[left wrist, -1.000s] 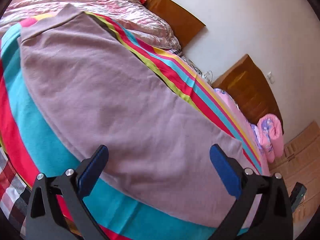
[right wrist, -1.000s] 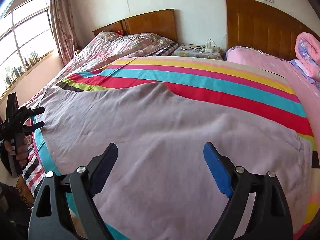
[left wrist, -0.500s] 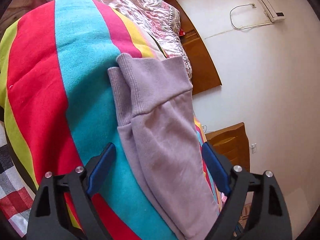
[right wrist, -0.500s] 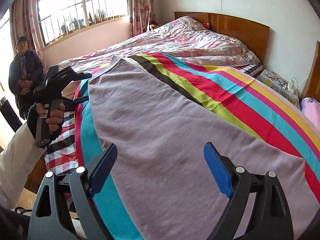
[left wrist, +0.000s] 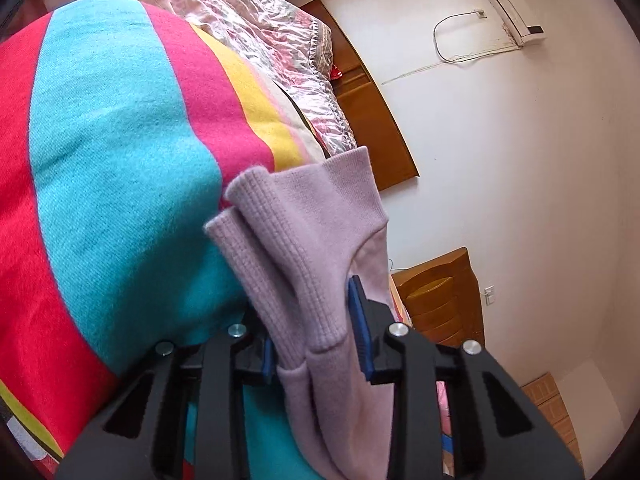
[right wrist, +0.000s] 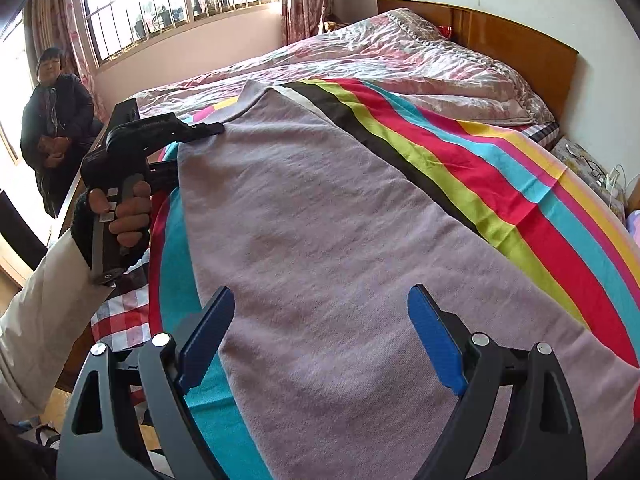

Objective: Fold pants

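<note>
The mauve pants (right wrist: pixel 320 248) lie flat along a striped blanket (right wrist: pixel 500 176) on the bed. My left gripper (left wrist: pixel 316 344) is shut on the ribbed cuff end of the pants (left wrist: pixel 304 240), which bunches between its blue pads. It also shows in the right wrist view (right wrist: pixel 208 130) at the far end of the pants, held by a hand. My right gripper (right wrist: pixel 320 336) is open and empty, hovering over the near part of the pants.
A pink quilted bedspread (right wrist: pixel 400 52) covers the far side of the bed against a wooden headboard (right wrist: pixel 520 48). A person in a dark coat (right wrist: pixel 52 120) stands by the window at left. A bedside table (right wrist: pixel 588 168) with cables is at right.
My left gripper has closed on the pants' cuff, which lay between its open jaws half a second ago. The right gripper's view has swung left along the pants; it stays open.
</note>
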Demonstrator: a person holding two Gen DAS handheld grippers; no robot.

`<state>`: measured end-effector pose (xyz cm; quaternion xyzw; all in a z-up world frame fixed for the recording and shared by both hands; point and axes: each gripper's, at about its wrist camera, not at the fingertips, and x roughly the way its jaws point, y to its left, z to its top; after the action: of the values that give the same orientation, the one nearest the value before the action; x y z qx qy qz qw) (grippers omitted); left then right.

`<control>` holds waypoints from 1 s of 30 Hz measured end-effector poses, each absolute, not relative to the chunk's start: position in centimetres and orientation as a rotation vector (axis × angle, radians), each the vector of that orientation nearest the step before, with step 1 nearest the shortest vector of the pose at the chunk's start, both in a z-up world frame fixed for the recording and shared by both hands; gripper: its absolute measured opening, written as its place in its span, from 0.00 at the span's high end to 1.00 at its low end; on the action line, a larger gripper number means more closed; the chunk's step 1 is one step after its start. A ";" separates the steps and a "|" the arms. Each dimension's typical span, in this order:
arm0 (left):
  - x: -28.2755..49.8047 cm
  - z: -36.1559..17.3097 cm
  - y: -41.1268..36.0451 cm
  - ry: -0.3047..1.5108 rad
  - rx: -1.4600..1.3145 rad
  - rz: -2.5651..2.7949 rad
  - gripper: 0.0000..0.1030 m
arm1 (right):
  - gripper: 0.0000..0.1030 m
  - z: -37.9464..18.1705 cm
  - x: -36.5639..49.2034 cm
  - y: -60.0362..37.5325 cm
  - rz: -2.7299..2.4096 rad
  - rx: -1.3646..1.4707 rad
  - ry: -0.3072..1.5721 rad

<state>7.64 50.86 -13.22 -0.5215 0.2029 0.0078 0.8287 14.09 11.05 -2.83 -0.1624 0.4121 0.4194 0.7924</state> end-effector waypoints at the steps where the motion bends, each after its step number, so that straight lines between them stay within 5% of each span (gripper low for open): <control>1: 7.5 -13.1 50.6 0.436 -1.083 0.031 0.83 | 0.16 -3.6 14.4 11.6 0.894 -0.375 0.899; 15: 7.1 -9.7 49.3 0.457 -0.934 0.115 0.85 | 0.14 -5.2 20.0 15.8 0.949 -0.472 0.932; 17: 7.2 -9.1 48.7 0.462 -0.908 0.137 0.85 | 0.05 -6.5 20.6 16.8 0.991 -0.511 0.935; 21: 6.9 -5.4 45.8 0.447 -0.783 0.181 0.85 | 0.10 -4.7 19.8 14.0 0.949 -0.471 0.929; 30: 7.6 5.6 17.9 0.404 -0.054 -0.028 0.85 | 0.08 3.2 15.6 -14.3 0.586 0.050 0.716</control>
<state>7.60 17.94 5.62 -0.0267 0.2005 -0.0137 0.9792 15.59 -14.26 3.18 0.0240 0.3453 0.2828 0.8946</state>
